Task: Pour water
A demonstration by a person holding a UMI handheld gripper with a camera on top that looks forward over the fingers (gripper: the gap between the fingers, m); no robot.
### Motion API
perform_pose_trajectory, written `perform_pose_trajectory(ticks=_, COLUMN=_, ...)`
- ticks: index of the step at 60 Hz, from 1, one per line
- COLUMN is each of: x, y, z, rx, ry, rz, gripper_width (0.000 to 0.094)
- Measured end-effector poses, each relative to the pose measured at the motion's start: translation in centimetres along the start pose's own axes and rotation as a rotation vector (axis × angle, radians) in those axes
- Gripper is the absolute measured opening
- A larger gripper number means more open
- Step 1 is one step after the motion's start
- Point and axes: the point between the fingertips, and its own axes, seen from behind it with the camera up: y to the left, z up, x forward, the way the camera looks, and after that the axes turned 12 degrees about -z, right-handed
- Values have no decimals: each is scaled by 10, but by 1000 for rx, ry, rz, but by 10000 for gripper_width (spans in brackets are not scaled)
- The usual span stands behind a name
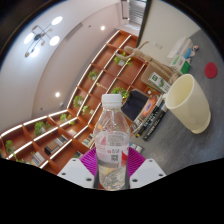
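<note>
My gripper (112, 165) is shut on a clear plastic water bottle (112, 140) with a white cap and a red and white label. Both magenta pads (90, 160) press on its sides. The bottle stands upright along the fingers, and the whole view is tilted. A cream cup (188, 102) lies to the right, beyond the bottle, on a grey table (205, 150), with its open mouth facing the bottle. The bottle and cup are apart.
Wooden shelves (95, 85) with small green plants stand behind the bottle. A red round thing (210, 70) sits on the table beyond the cup. A ceiling with lamps (45, 35) fills the left.
</note>
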Motion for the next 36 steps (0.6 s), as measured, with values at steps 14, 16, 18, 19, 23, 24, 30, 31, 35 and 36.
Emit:
perform_pose_trajectory(ticks=14, x=-10, y=24, z=87, rx=635, ry=-72, rz=144, gripper_width=382)
perform_pose_trajectory(ticks=16, x=-11, y=22, z=96, rx=713, ry=-76, rz=154, gripper_width=382)
perform_pose_trajectory(ticks=18, x=-13, y=19, z=103, rx=783, ry=-77, rz=156, gripper_width=382)
perform_pose_trajectory(ticks=19, x=-11, y=18, z=107, rx=814, ry=-77, rz=159, gripper_width=381)
perform_pose_trajectory(ticks=23, x=-9, y=15, z=117, rx=945, ry=-73, rz=182, gripper_width=381)
perform_pose_trajectory(ticks=24, x=-8, y=14, z=119, rx=983, ry=-70, rz=189, gripper_width=382)
perform_pose_trajectory(ticks=30, x=-9, y=5, z=135, rx=1184, ry=-92, rz=236, gripper_width=380)
perform_pose_trajectory(ticks=31, x=-8, y=2, z=136, rx=1205, ry=-94, rz=235, gripper_width=381)
perform_pose_trajectory(ticks=35, x=-8, y=-5, z=138, rx=1250, ry=-89, rz=224, gripper_width=382)
perform_pose_trajectory(ticks=36, x=-7, y=-7, z=138, rx=1257, ry=-89, rz=220, gripper_width=381)
